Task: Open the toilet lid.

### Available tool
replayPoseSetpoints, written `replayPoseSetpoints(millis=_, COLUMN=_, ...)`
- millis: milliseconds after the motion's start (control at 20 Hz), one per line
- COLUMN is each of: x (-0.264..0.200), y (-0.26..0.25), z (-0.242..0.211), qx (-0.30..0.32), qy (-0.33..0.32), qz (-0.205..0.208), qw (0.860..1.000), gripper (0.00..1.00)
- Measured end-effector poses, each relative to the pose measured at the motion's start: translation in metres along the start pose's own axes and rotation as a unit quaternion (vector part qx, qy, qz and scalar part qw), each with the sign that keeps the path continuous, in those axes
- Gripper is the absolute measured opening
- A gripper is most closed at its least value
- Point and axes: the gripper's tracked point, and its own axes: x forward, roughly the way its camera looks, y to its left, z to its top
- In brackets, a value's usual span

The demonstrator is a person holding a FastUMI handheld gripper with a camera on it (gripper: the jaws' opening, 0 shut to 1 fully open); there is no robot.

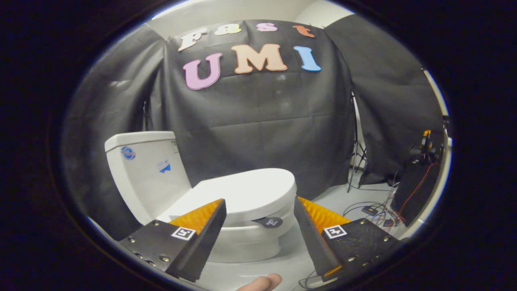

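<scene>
A white toilet stands just ahead of my fingers, its flat lid (242, 192) lying shut over the bowl (246, 242). The tank (145, 173) rises behind it to the left. A small dark tab (270, 222) pokes out from under the lid's front edge. My gripper (258, 206) is open wide, with the front of the lid and bowl showing in the gap between the fingers, a short way beyond the tips. Neither finger touches the toilet. A fingertip of the person's hand (262, 281) shows below the fingers.
Black cloth walls the booth behind the toilet. A light stand (356, 149) stands to the right of it. Cables and small boxes (373, 210) lie on the pale floor at the right, beside a dark panel with a device (424, 149) on top.
</scene>
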Motion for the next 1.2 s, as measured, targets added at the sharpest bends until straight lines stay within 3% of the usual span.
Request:
replayPoseSetpoints(millis=400, x=0.046, y=-0.011, z=-0.057, qx=0.111, qy=0.035, qz=0.012, qw=0.993, gripper=1.0)
replayPoseSetpoints(millis=600, x=0.068, y=-0.021, z=-0.089, qx=0.206, qy=0.052, qz=0.001, qw=0.977, gripper=1.0)
replayPoseSetpoints(millis=850, x=0.081, y=-0.024, z=-0.101, qx=0.304, qy=0.036, qz=0.002, qw=0.952, gripper=0.81)
replayPoseSetpoints(millis=1050, x=0.09, y=-0.039, z=-0.112, qx=0.365, qy=0.037, qz=-0.027, qw=0.93, gripper=0.7)
replayPoseSetpoints(millis=1200, x=0.094, y=-0.037, z=-0.112, qx=0.4, qy=0.03, qz=-0.02, qw=0.916, gripper=0.23)
